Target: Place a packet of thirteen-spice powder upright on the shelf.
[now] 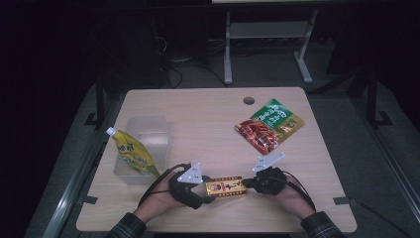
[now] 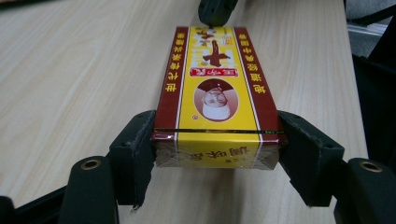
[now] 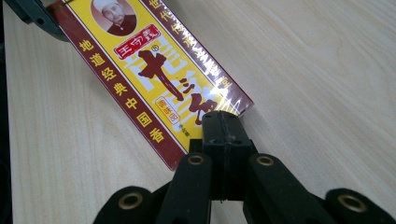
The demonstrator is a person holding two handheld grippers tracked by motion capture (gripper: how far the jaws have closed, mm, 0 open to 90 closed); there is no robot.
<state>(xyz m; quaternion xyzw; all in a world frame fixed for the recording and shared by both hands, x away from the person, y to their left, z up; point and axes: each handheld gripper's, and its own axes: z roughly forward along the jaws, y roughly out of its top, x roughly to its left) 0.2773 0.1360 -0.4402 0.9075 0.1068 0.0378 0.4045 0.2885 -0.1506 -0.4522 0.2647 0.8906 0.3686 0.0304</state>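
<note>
A flat yellow and dark red box (image 1: 225,187) lies on the wooden table (image 1: 198,114) near its front edge, between my two grippers. My left gripper (image 1: 205,191) grips the box's left end, and in the left gripper view its two pads press on the long sides of the box (image 2: 217,88). My right gripper (image 1: 250,184) is at the box's other end. In the right gripper view its jaws (image 3: 222,121) are shut against each other with nothing between them, and their tip rests on the end of the box (image 3: 154,79). That tip (image 2: 215,11) also shows in the left gripper view.
A clear plastic container (image 1: 148,139) stands at the left with a yellow spouted pouch (image 1: 131,151) leaning on it. A red and green snack bag (image 1: 270,126) lies at the back right. A cable hole (image 1: 248,100) sits near the far edge.
</note>
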